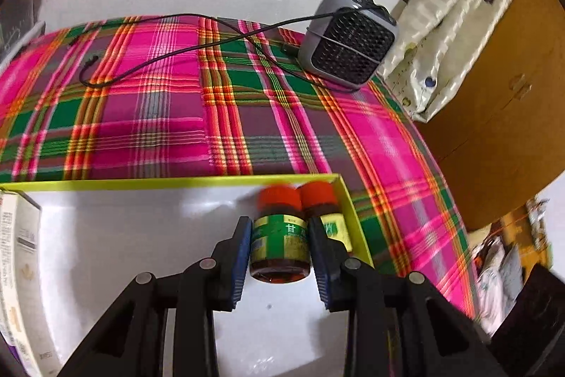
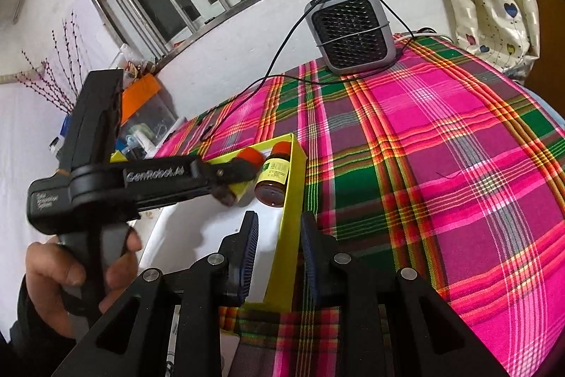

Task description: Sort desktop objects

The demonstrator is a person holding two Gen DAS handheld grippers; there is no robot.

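Left claw (image 1: 280,248) clamps a small, rigid, probably slippery glass medicine bottle (image 1: 280,235) around its labelled middle inside the yellow tray (image 1: 176,182); right claw (image 2: 279,235) hangs apart.

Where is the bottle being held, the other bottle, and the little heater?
held bottle (image 1: 280,237), left wrist view, on its green label.
second bottle (image 2: 274,172), right wrist view, on its yellow label.
heater (image 2: 351,36), right wrist view, on its black grille.

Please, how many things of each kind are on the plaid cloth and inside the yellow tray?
Brown bottles with orange caps: 2, one in the left claw at, one lying beside it
Yellow tray: 1
White carton: 1
Grey fan heater: 1
Total: 5
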